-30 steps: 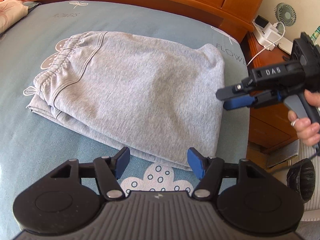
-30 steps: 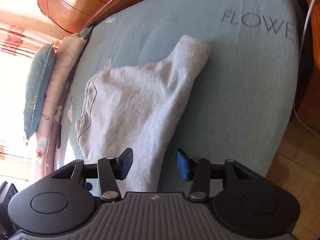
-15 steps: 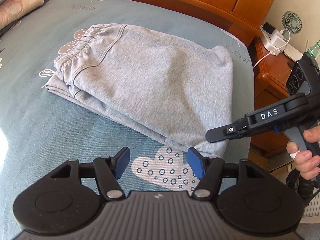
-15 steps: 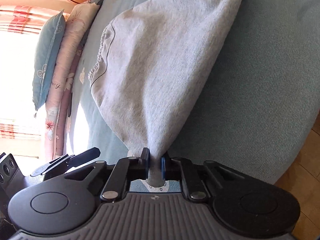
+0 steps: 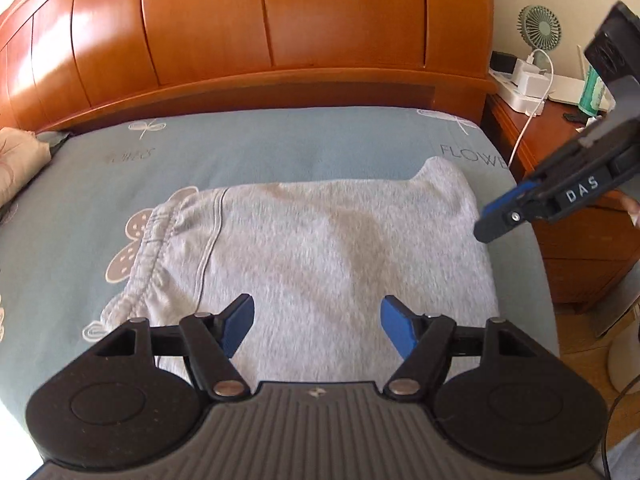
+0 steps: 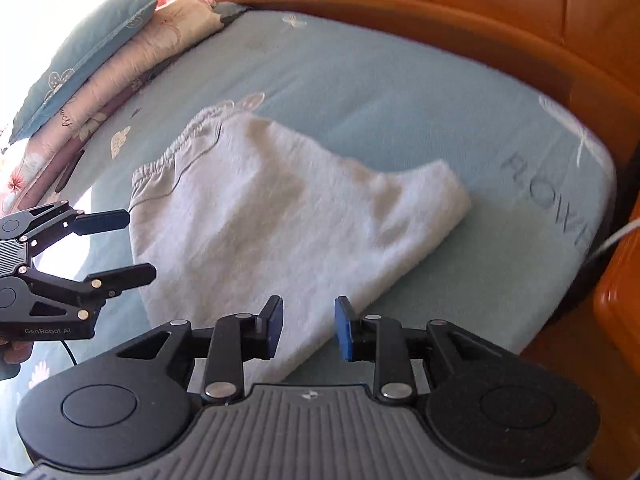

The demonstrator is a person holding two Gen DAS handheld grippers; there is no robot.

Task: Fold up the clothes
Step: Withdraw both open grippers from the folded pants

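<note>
The grey folded garment (image 5: pixel 332 256) lies flat on the bed (image 5: pixel 280 148), toward the side nearest the bedside cabinet (image 5: pixel 576 248). Its gathered elastic waistband (image 5: pixel 148 256) points toward the pillows (image 6: pixel 100 56), and the opposite end closes in a soft rounded fold (image 6: pixel 448 192) with one corner humped up a little. The cloth is heather grey knit, with a seam line running parallel to the waistband (a few shallow creases cross the top layer). On the fold side a narrow strip of blue sheet separates the garment from the mattress edge, beyond which the cabinet stands close. Toward the wooden headboard (image 5: pixel 280 24) a broad band of bare sheet lies open, and more bare sheet stretches past the waistband to the pillows.

The left claw (image 5: pixel 316 322) hovers over the garment's near edge, its blue pads (image 5: pixel 240 320) wide apart and opening, with cloth below them but nothing gripped. The right claw (image 6: pixel 309 326) hangs above the garment's near corner, its jaws parted by a smaller gap and opening, the pads not pressing the cloth. In the left view the right claw (image 5: pixel 496 220) shows beside the folded end, over the mattress edge; in the right view the left claw (image 6: pixel 136 242) hovers over the bed next to the garment's waistband end.

On the cabinet stand a small fan (image 5: pixel 540 26), a white charger with cable (image 5: pixel 528 80) and a green bottle (image 5: pixel 596 94).
</note>
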